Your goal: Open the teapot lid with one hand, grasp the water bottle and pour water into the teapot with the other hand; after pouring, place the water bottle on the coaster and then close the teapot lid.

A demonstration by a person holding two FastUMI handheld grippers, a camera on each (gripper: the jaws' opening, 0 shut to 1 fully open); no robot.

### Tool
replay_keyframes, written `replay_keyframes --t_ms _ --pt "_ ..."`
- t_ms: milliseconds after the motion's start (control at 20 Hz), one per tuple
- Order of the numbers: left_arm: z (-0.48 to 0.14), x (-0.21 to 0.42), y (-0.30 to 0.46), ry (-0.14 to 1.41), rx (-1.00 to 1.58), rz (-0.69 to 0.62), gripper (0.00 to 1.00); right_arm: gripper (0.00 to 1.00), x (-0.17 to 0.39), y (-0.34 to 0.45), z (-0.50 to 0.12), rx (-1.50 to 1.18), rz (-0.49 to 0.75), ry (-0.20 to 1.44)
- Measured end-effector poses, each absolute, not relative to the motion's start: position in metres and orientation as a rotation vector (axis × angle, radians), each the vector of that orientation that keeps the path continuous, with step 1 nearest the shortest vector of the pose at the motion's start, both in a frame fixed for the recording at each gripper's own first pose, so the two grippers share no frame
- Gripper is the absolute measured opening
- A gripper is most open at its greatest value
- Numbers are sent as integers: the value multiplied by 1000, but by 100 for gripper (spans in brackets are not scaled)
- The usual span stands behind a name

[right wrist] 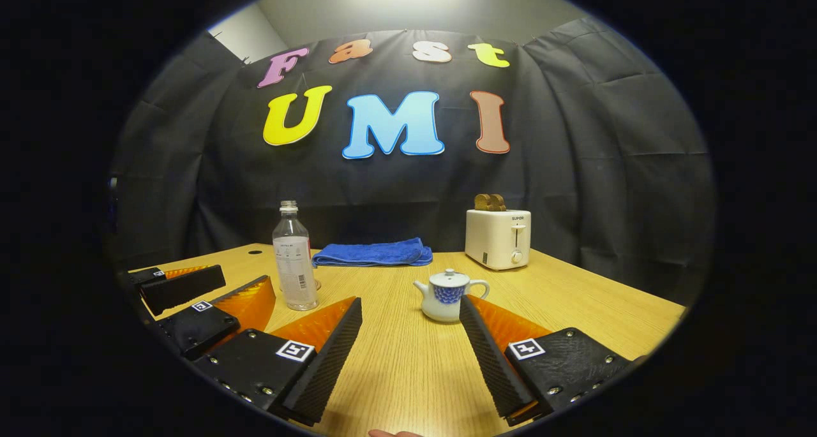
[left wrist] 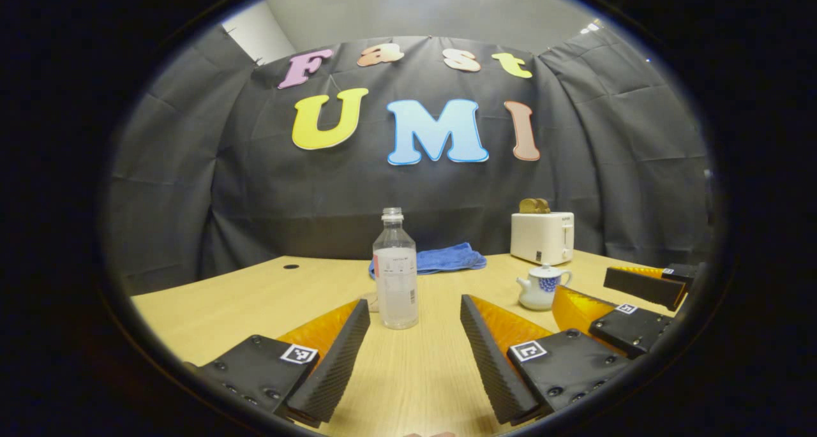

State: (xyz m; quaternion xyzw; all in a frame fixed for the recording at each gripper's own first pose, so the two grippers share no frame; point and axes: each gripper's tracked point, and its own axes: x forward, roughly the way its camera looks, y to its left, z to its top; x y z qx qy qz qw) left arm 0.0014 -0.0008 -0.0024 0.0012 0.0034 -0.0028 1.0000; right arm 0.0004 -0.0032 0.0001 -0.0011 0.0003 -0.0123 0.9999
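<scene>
Nearest in the left gripper view, the left gripper is held low over the light wood-grain table with its fingers spread wide and nothing between them; bare tabletop is seen in the gap. Just past the fingertips the clear plastic water bottle is stood upright, cap off, roughly in line with the gap but not touched by either finger; a small round thing is glimpsed right behind its base, too hidden to tell what it is. Off to the right of that view the right gripper is seen, released too, and the small white ceramic teapot with a blue pattern is sat just beside it with the lid on.

Same story in the right gripper view: the right gripper is splayed open over the table, nothing gripped; the teapot is parked just beyond the fingertips, lid closed, spout pointed left, very close to the right-hand finger though contact can't be made out. The bottle is stood further left, near the left gripper, which is also seen here.

Farther back, a folded blue cloth towel is laid near the table's rear edge; a boxy white toaster with brown toast poking out is placed to its right, well apart from the teapot.
</scene>
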Motion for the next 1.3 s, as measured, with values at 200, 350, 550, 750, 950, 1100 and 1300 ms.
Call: replay_keyframes --t_ms 200,350,550,750,950,1100,1300 --pt "1 1 -2 0 2 -22 99 95 1 0 0 -1 6 -3" --pt "-3 3 -1 3 15 -18 100 95 3 -2 1 -22 10 -7" --pt "13 27 -3 10 11 -31 99 95 5 -4 4 -23 1 -1" --pt "32 47 10 -5 11 -12 99 95 21 -12 6 28 -23 36" --pt "35 52 16 -5 5 -10 100 88 60 -31 2 44 -46 79" --pt "33 52 20 4 3 -8 99 86 77 -33 3 20 -54 90" --pt "27 53 27 19 14 -4 99 56 94 -37 -6 -14 -70 110"
